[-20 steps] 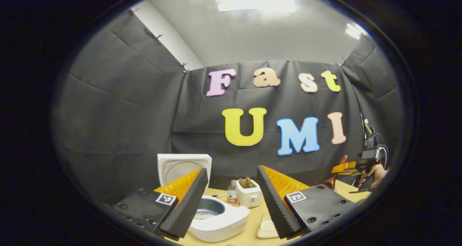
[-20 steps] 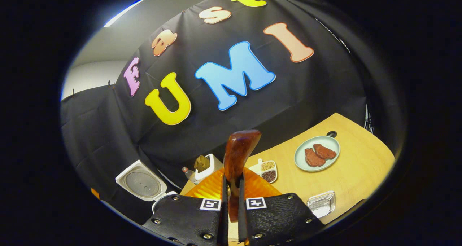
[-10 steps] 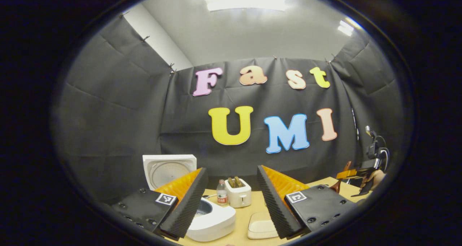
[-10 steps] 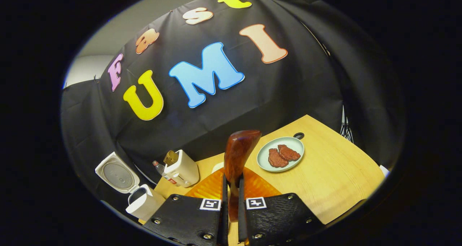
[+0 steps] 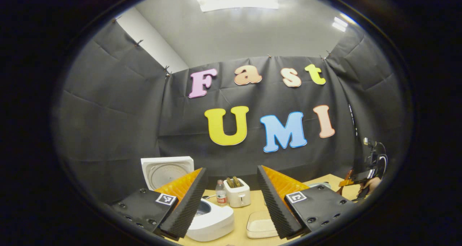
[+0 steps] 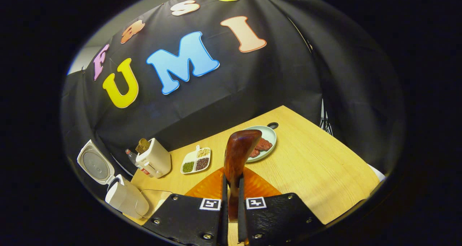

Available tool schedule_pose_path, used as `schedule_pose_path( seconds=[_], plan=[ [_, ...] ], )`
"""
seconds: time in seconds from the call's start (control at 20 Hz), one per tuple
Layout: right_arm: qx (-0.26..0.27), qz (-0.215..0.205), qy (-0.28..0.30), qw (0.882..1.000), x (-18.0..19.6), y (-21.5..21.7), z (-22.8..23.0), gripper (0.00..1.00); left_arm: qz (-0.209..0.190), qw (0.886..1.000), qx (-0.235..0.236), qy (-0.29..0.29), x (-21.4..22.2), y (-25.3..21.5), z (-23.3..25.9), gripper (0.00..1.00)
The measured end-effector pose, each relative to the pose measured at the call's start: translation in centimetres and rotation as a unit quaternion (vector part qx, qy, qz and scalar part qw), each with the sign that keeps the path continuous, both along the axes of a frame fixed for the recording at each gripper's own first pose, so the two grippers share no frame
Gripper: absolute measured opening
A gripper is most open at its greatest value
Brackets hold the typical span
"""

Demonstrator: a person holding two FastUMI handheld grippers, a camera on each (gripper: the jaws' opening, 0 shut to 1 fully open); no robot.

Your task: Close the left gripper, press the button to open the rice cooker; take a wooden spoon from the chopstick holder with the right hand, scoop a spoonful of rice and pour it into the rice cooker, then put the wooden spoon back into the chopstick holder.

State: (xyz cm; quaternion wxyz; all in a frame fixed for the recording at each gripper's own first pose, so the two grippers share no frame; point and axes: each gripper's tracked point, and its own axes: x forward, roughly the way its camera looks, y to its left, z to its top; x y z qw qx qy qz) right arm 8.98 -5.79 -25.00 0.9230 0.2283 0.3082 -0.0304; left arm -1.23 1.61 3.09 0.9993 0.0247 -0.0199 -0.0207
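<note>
The white rice cooker (image 5: 213, 222) stands with its lid (image 5: 166, 171) raised, low in the left gripper view, partly behind my left gripper's left finger. My left gripper (image 5: 231, 169) is open above the table, with nothing between its fingers. My right gripper (image 6: 231, 183) is shut on the handle of a dark wooden spoon (image 6: 239, 150), whose bowl stands upright above the fingers. The rice cooker (image 6: 124, 201) sits far left in the right gripper view. The right gripper (image 5: 361, 181), in a hand, shows at the far right of the left gripper view.
On the wooden table (image 6: 310, 163): a white toaster (image 6: 156, 160) with a small bottle (image 5: 221, 197) beside it, a divided dish of grains (image 6: 195, 161), a plate with meat (image 6: 265, 139) and a clear shallow container (image 6: 153, 202) next to the cooker. Black cloth walls close the back and sides.
The right gripper, still holding the spoon, has swung so the plate, dish and toaster slid leftward in its view. In the left gripper view the cooker drifted left and the right gripper moved lower.
</note>
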Motion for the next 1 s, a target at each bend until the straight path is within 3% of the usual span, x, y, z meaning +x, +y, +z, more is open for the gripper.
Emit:
schedule_pose_path(
  seconds=[0.25,0.4,0.5,0.55,0.6,0.7,1.0],
  plan=[
    [0.045,-0.016,0.037,0.998,-1.3,0.0,-2.9,0.12,0.001,1.000,0.005,-0.002,-0.1,0.1,0.0,0.95],
    [0.042,-0.012,0.037,0.998,-2.5,-0.1,-2.6,0.17,0.003,1.000,0.001,-0.003,0.2,0.4,0.0,0.95],
    [0.021,-0.015,0.024,0.999,-2.2,-0.9,-1.9,0.31,0.004,1.000,-0.002,-0.003,0.4,0.5,-0.2,0.95],
    [0.005,-0.012,0.016,1.000,-2.9,-2.0,-1.5,0.47,0.004,1.000,-0.003,-0.002,0.5,0.6,-0.2,0.95],
    [-0.014,-0.008,0.003,1.000,-2.9,-2.3,-0.9,0.48,0.005,1.000,-0.004,-0.001,0.7,0.7,-0.2,0.95],
    [-0.062,-0.009,-0.021,0.998,-2.5,-3.1,1.2,1.00,0.010,1.000,-0.001,0.001,1.0,1.3,-0.5,0.95],
    [-0.173,-0.001,-0.100,0.980,-3.3,-4.5,8.4,0.98,0.050,0.999,0.001,0.001,3.5,5.3,-0.6,0.95]
  ],
)
